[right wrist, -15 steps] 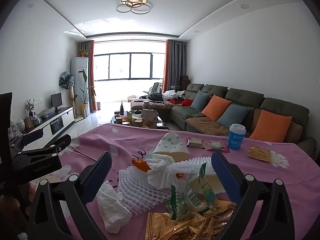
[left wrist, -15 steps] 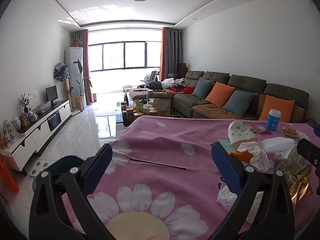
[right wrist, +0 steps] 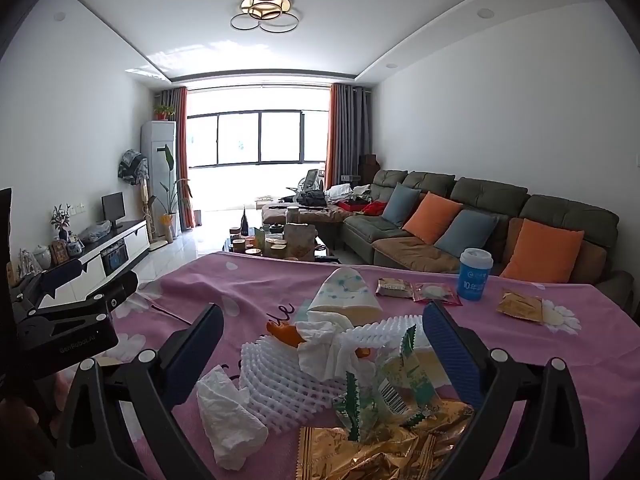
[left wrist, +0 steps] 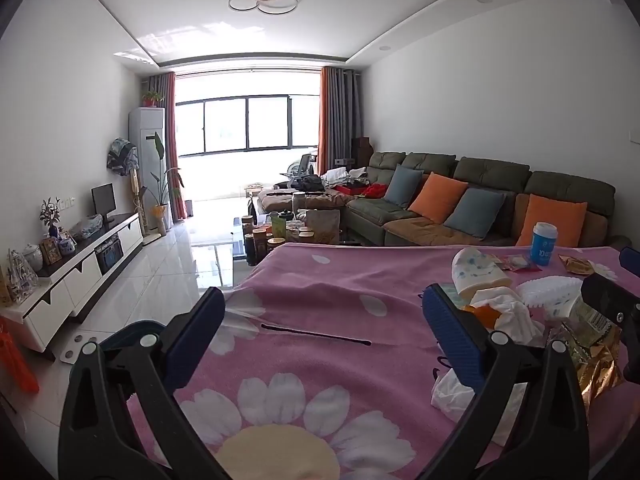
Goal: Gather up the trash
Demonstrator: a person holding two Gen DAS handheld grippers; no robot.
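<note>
The trash pile [right wrist: 340, 368] of foam netting, tissues and wrappers lies on the pink flowered cloth [right wrist: 248, 280] of the worktop, between the spread fingers of the right claw [right wrist: 320, 354], untouched; only this view shows the gold wrapper [right wrist: 520, 306] fully; the left claw [left wrist: 320, 338], also spread, hovers over bare cloth, with a blue bin [left wrist: 128, 330] visible below.
</note>
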